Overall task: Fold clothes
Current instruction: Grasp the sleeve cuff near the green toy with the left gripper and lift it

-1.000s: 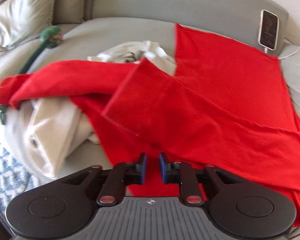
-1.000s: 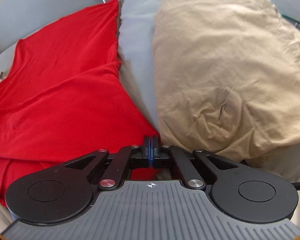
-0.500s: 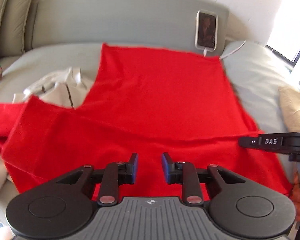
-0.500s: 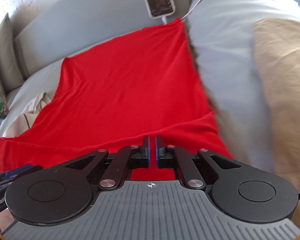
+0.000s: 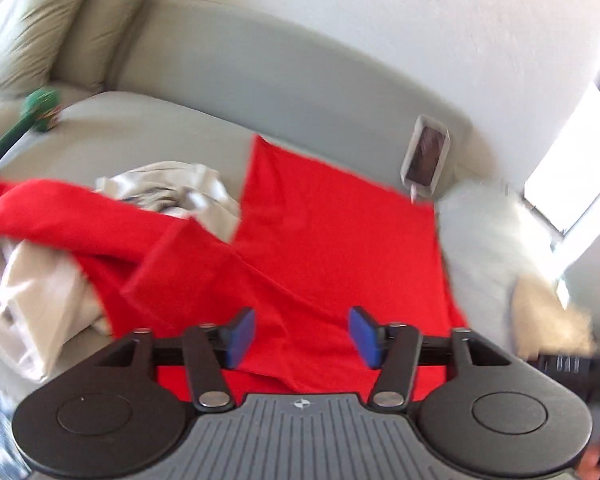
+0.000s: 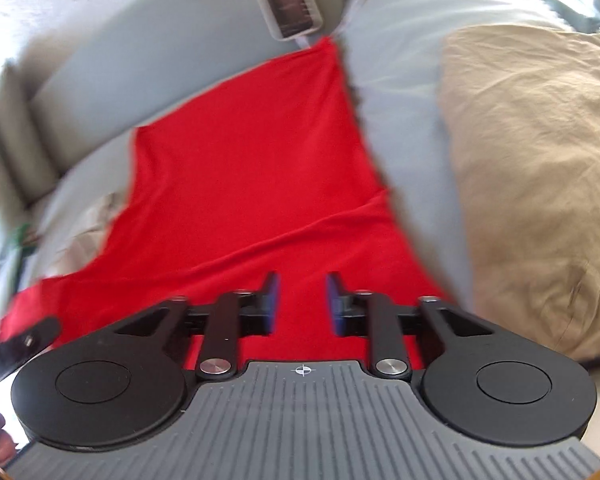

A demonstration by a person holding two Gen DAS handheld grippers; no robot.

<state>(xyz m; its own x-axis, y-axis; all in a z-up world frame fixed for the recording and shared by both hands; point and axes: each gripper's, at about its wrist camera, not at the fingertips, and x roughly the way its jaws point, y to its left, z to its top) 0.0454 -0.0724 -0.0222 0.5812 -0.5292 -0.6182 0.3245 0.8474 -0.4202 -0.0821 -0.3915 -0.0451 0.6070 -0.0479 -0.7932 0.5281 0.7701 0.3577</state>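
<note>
While the red shirt (image 5: 332,240) lies spread on the grey sofa (image 5: 148,136), one sleeve draped over a pale heap of clothes (image 5: 40,292), both the left gripper (image 5: 302,336) and right gripper (image 6: 302,304) have just been opening, nothing between their pads.

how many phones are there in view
1: the phone leans against the sofa backrest, just past the far corner of the red garment. The right wrist view shows the same one. Others could be hidden under the clothes.
</note>
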